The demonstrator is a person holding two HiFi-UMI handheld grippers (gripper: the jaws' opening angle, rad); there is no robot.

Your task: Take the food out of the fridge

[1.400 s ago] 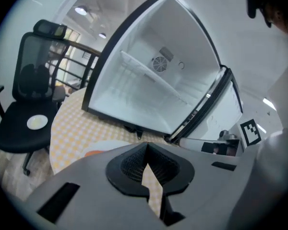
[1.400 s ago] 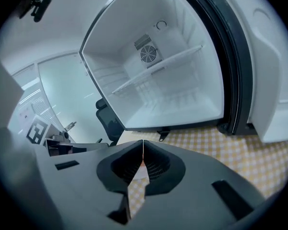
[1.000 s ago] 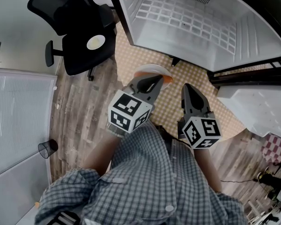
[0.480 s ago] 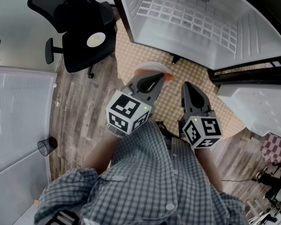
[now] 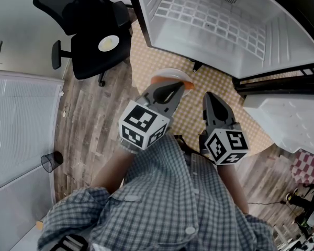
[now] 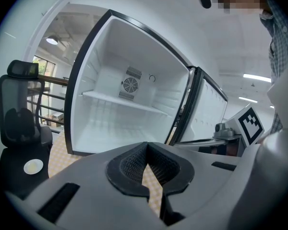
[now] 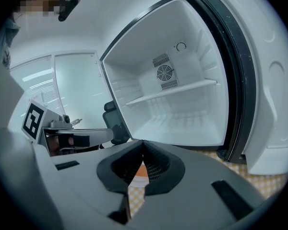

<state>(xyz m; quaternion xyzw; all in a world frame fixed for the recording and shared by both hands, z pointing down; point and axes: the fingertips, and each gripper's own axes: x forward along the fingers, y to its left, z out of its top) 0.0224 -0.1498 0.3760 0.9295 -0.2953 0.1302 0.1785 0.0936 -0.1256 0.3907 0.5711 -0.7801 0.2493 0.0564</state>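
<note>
Both our tongs, left (image 5: pixel 179 89) and right (image 5: pixel 208 96), are closed and empty, pointing toward the open fridge (image 5: pixel 209 30). An orange-rimmed dish (image 5: pixel 170 75) shows just beyond the left tongs' tip. A plate (image 5: pixel 108 44) sits on the chair (image 5: pixel 89 59), farther left.

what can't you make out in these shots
Head view: the orange-rimmed dish is half hidden behind the left gripper; what it holds does not show.
Head view: the plate on the chair is too small to tell what lies on it.
Right gripper view: the shut right gripper blocks all but a sliver of the dish.
</note>
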